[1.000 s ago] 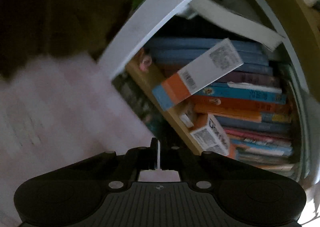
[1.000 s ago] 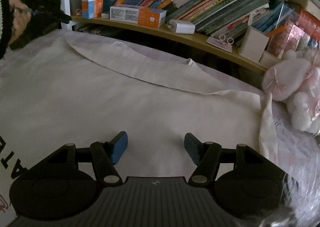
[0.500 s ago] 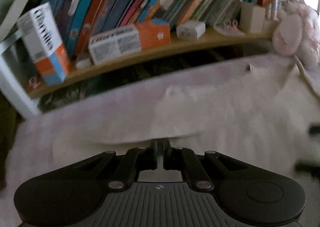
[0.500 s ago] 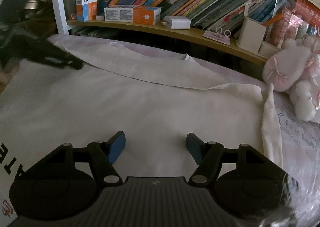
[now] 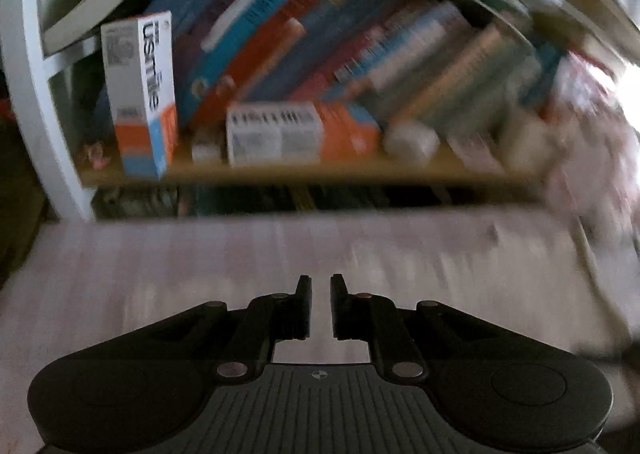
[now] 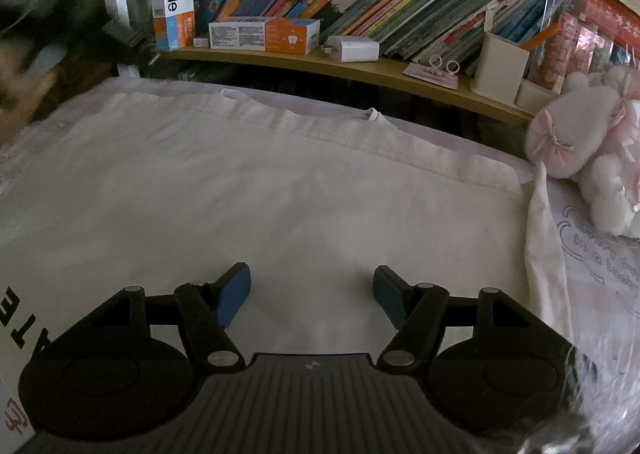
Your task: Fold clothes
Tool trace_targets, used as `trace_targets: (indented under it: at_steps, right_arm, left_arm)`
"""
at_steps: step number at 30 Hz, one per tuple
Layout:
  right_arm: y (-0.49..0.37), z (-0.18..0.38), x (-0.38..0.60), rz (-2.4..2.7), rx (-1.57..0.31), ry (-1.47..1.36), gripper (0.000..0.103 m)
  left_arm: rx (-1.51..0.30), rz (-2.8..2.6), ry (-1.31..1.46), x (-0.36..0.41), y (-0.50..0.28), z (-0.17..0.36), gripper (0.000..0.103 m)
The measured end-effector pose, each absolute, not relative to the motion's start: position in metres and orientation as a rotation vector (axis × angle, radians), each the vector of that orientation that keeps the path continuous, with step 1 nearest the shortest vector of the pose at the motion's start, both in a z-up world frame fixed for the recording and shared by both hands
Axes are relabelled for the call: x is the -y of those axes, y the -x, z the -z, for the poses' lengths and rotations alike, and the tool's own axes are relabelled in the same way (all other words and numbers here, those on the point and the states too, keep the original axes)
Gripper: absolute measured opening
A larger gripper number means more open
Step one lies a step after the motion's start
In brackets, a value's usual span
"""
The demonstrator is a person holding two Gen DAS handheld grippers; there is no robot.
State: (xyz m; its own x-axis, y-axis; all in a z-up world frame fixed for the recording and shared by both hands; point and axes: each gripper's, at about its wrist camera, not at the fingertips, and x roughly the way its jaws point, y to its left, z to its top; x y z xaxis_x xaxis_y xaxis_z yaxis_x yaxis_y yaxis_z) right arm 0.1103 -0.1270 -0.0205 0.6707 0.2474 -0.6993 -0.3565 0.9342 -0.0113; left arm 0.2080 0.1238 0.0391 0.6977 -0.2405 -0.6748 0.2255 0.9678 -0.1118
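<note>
The cream shirt lies spread flat on the pink sheet, w/ its far hem running just below the bookshelf and one side edge folded up near the plush toy. Black lettering shows at its left edge.

The right gripper hovers low over the middle of the cloth, blue pads wide apart, holding nothing. The left gripper shows only a narrow gap between its fingers — nearly together, nothing between them. Its view is heavily blurred, so I can't tell whether it's over the shirt or the sheet.

Handling, as a guess: thin, light, floppy cotton w/ no stiffness, so it will sag and drag wherever it isn't held. Pinch at a hem or corner, not the flat middle, where pads would likely bunch both layers. The far hem or the raised right side edge look like the easiest places to grab — lift slowly so the fold lands straight.
</note>
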Motion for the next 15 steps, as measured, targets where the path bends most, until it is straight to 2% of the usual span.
trace_targets:
  at_steps: [2, 4, 7, 11, 12, 15]
  right_arm:
    - [-0.109, 0.018, 0.128, -0.337, -0.773, 0.152, 0.067]
    - [-0.103, 0.013, 0.131, -0.323, -0.781, 0.139, 0.067]
    - [-0.084, 0.003, 0.142, -0.314, -0.781, 0.101, 0.067]
    - [-0.045, -0.012, 0.166, -0.277, -0.803, 0.046, 0.067]
    - [-0.034, -0.015, 0.173, -0.267, -0.812, 0.025, 0.067]
    - [0.000, -0.020, 0.200, -0.224, -0.861, -0.070, 0.067]
  left_arm:
    - [-0.758, 0.268, 0.008, -0.124, -0.177, -0.038, 0.022]
    - [-0.748, 0.265, 0.014, -0.126, -0.149, -0.039, 0.035]
    - [-0.738, 0.254, 0.025, -0.131, -0.104, -0.044, 0.049]
    - [-0.761, 0.225, -0.003, -0.134, -0.056, -0.047, 0.060]
    - [-0.770, 0.210, -0.013, -0.134, -0.046, -0.046, 0.065]
    - [-0.810, 0.190, 0.036, -0.138, -0.022, -0.043, 0.069]
